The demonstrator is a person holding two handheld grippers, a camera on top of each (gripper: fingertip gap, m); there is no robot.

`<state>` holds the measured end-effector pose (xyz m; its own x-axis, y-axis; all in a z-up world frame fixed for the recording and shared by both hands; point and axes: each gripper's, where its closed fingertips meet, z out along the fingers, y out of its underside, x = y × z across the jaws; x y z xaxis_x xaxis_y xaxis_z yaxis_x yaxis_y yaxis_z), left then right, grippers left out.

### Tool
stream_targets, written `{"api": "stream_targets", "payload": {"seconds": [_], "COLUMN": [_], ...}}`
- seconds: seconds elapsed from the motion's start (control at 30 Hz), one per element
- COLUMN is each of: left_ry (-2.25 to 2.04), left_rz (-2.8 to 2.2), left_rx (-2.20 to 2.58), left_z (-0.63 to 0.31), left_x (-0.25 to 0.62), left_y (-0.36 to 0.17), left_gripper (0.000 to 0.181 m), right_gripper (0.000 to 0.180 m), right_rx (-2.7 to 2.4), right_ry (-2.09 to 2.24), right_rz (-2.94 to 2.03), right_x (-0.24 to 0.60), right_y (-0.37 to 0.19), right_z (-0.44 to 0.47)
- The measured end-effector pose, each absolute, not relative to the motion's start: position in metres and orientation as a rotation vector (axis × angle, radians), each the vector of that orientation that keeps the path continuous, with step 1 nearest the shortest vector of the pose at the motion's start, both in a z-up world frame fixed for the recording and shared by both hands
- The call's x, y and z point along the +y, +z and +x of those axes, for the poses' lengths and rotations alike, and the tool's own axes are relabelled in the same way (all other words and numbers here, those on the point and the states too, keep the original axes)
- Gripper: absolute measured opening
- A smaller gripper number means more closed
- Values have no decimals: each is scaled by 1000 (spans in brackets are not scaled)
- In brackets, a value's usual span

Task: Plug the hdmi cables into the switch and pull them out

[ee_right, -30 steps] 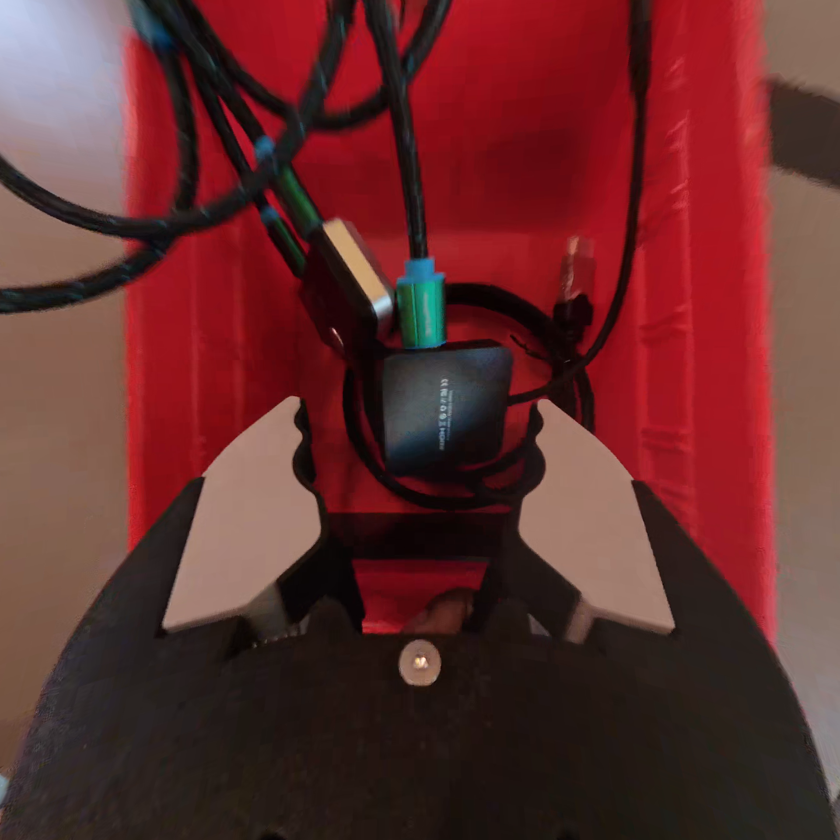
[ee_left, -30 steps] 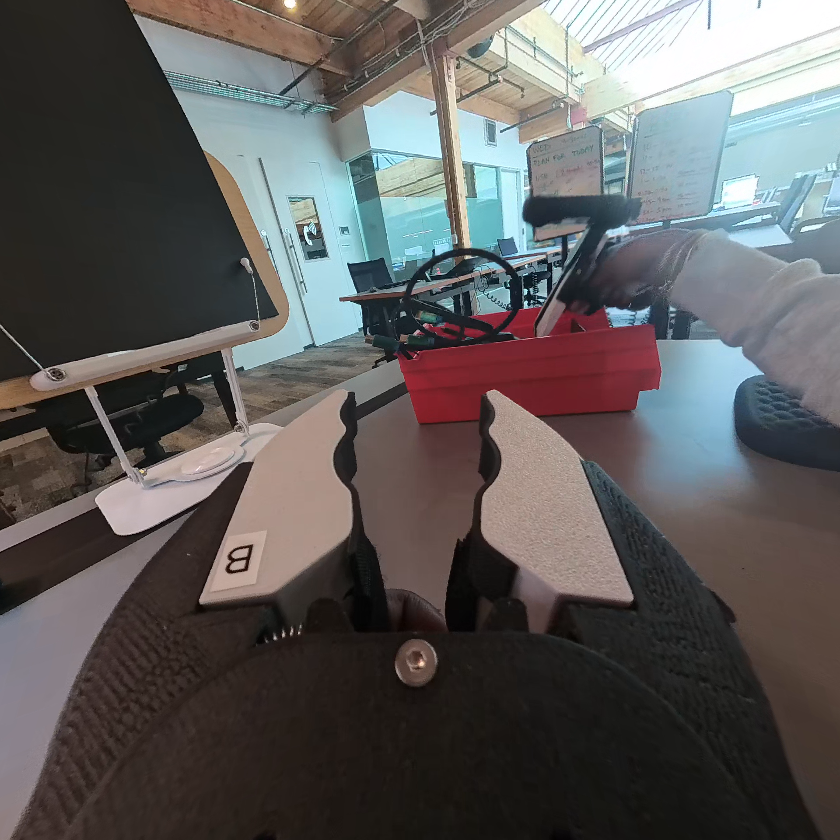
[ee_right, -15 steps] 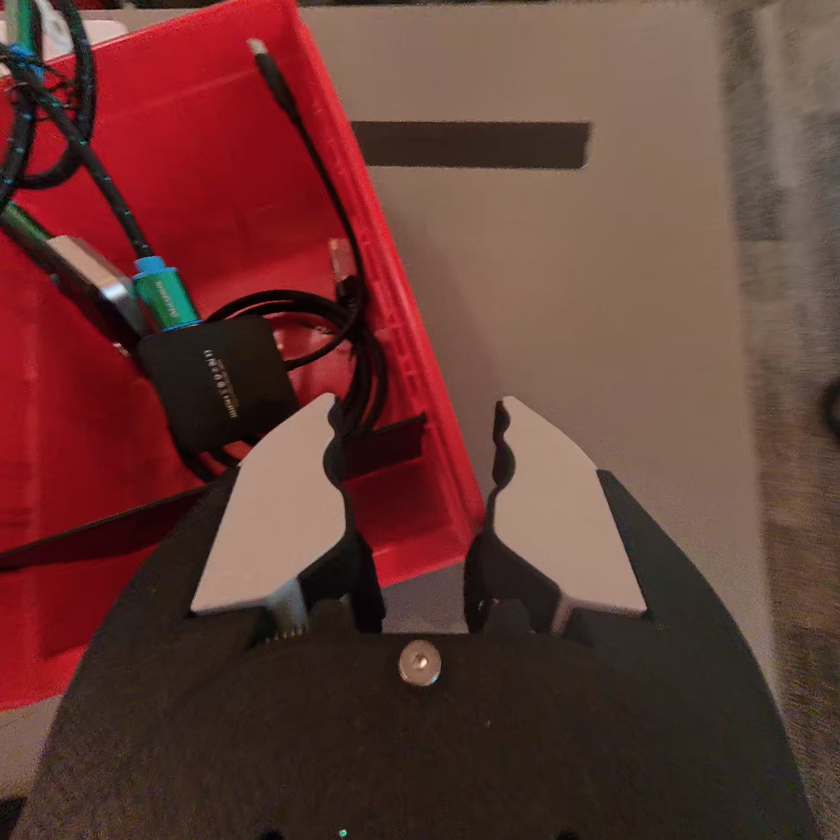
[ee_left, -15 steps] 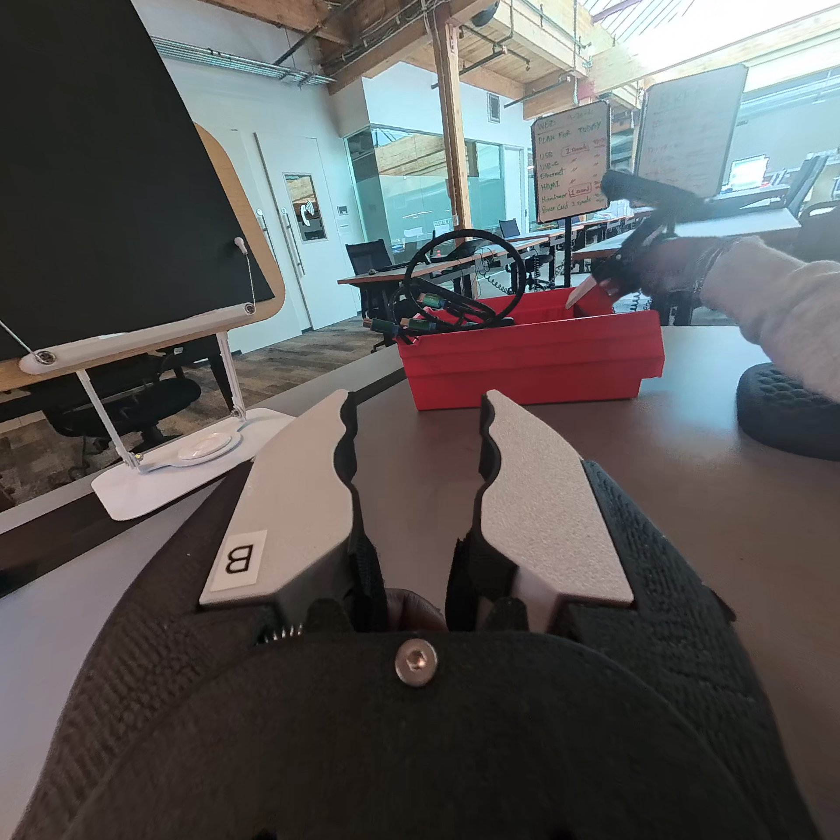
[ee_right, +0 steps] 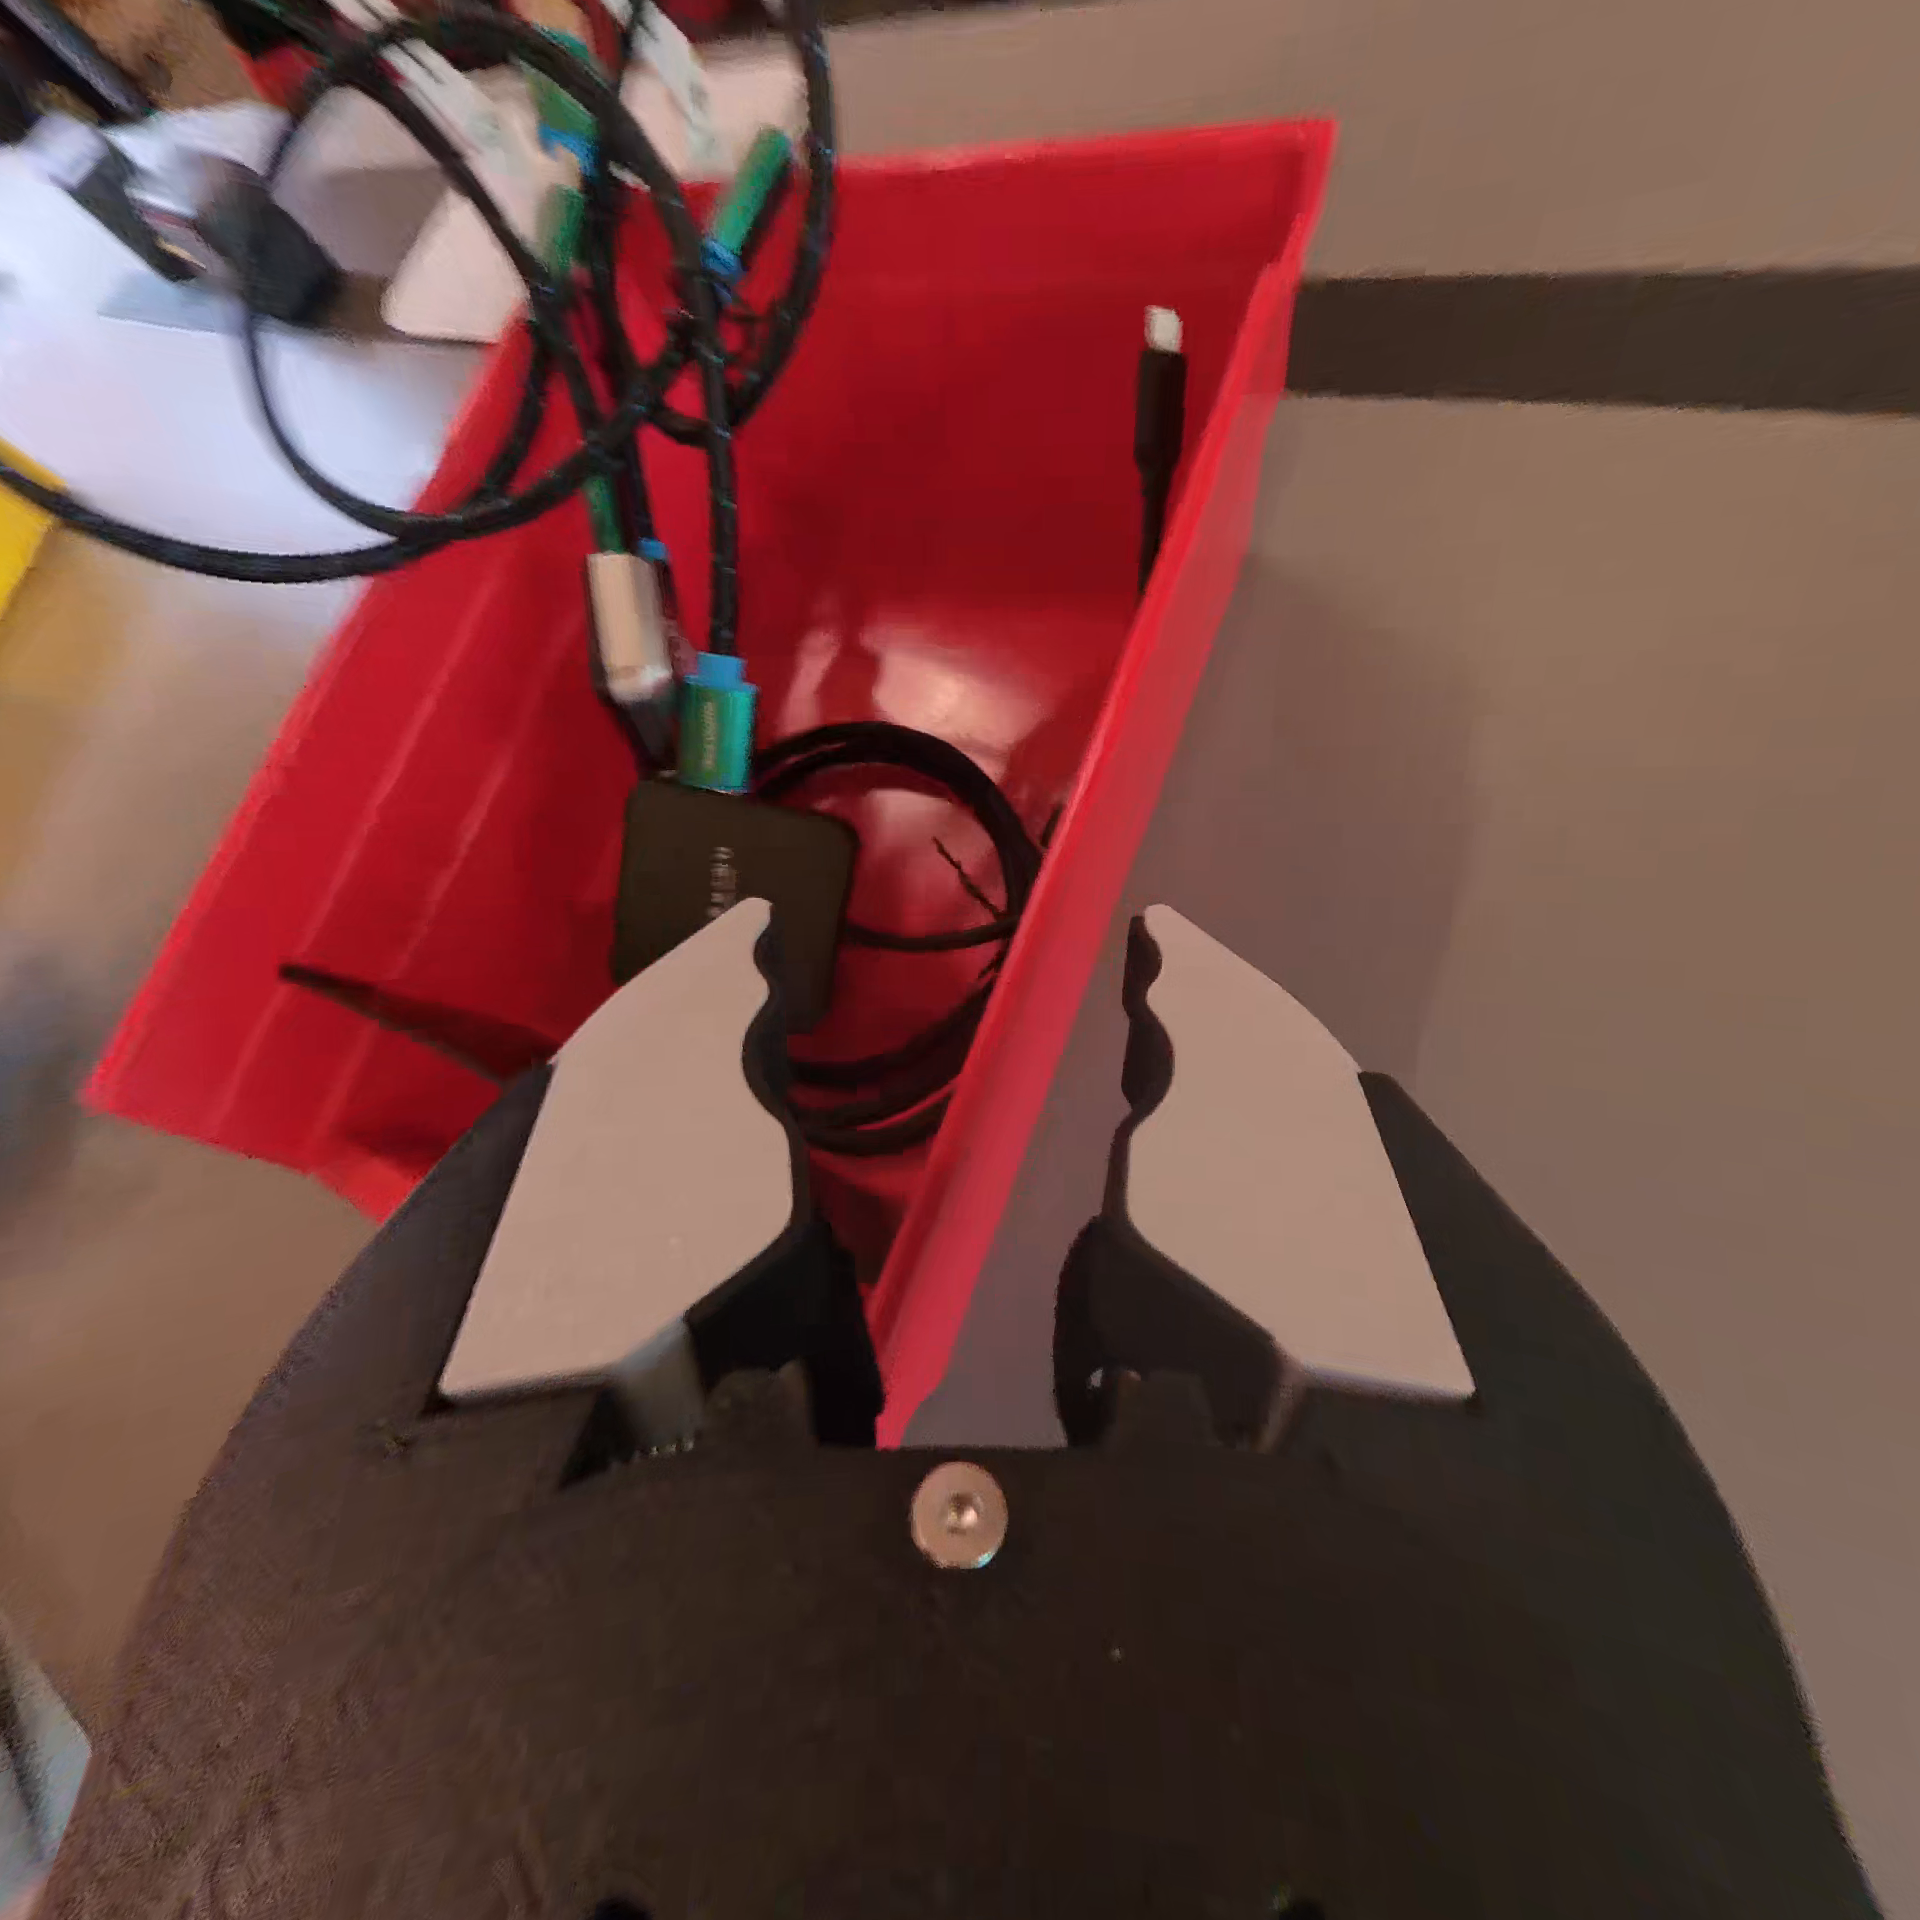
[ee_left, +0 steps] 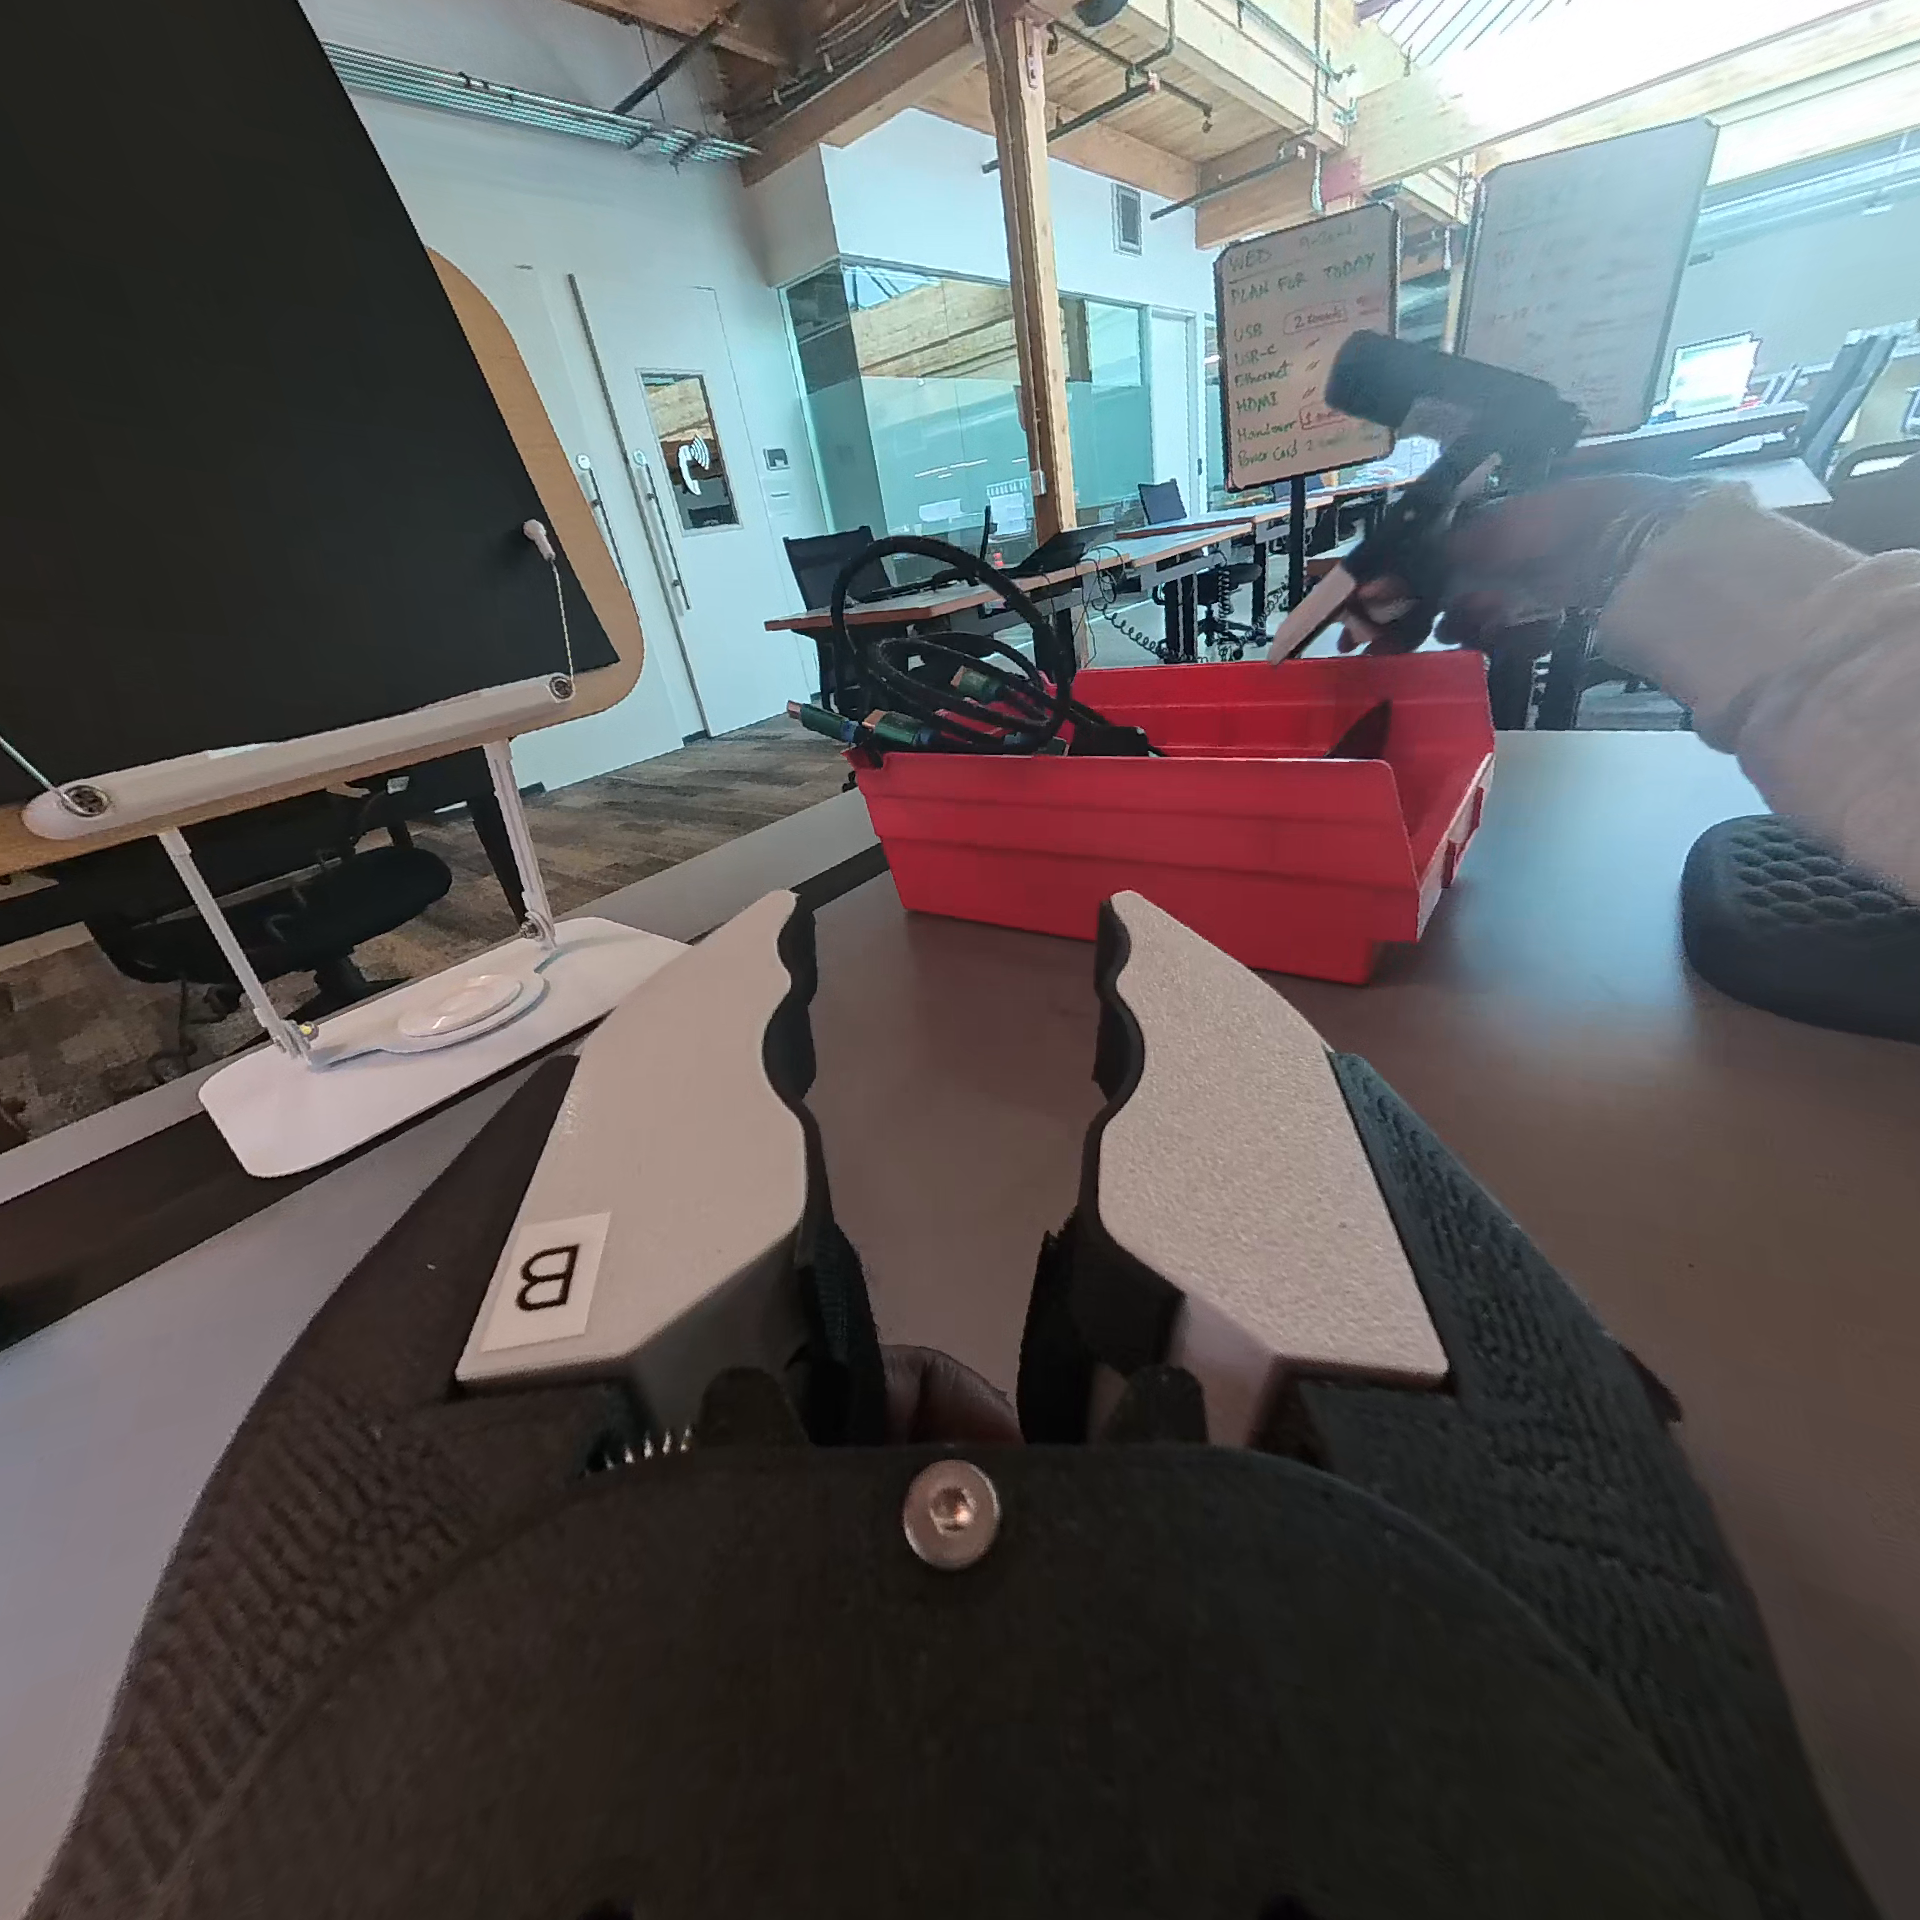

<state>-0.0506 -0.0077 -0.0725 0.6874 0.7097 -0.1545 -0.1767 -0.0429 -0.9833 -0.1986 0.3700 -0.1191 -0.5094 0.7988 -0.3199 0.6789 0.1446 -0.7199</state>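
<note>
Our left gripper [ee_left: 951, 925] sits low over the grey table [ee_left: 1558, 1122], jaws apart with nothing between them, pointed at the red bin [ee_left: 1143, 852]. It's well short of the bin, not touching it.

Our right gripper [ee_right: 951, 925] hovers above the bin's near corner, looking down into it. Jaws apart, empty. The bin's side wall [ee_right: 1091, 935] runs up through the gap between the fingers in the right wrist view; whether it touches either finger we can't tell. From the left wrist view the same gripper [ee_left: 1311, 623] shows blurred, just above the bin's far rim, held by a hand [ee_left: 1507, 571] in a light sleeve [ee_left: 1766, 675].

Inside the bin: the black HDMI switch [ee_right: 727, 883] lies flat on the bin floor, partly hidden behind our right gripper's left finger. One HDMI cable with a teal plug [ee_right: 715, 727] is seated in the switch's far edge. A silver-shelled connector [ee_right: 623, 634] lies right beside that plug; can't tell if it's plugged in. A thin black cable [ee_right: 935, 831] is coiled beside the switch, and a separate black lead with a small light tip [ee_right: 1162, 332] rests along the bin's right wall. More braided black cables with green plugs [ee_right: 748, 197] loop up and out over the bin's far end.

Also on the table: a white stand [ee_left: 416, 1039] holding a dark panel on the left, and a black honeycomb pad [ee_left: 1808, 925] on the right.
</note>
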Motion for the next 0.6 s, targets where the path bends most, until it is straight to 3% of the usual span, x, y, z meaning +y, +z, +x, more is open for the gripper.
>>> {"api": "stream_targets", "payload": {"seconds": [0.1,0.4,0.6], "left_ry": [761,761,826], "left_rz": [-1454,-1451,-1383], "left_rx": [-472,-467,-429], "left_z": [-51,-50,-47], "left_x": [-8,-7,-14], "left_y": [-73,-72,-57], "left_gripper": [50,50,49], "right_gripper": [50,36,54], "right_rx": [-2347,-2498,-2786], "right_ry": [1113,725,866], "right_rz": [-1581,-1518,-1428], "right_x": [365,350,276], "right_y": [-146,-163,-157], "right_z": [-205,-196,-171]}}
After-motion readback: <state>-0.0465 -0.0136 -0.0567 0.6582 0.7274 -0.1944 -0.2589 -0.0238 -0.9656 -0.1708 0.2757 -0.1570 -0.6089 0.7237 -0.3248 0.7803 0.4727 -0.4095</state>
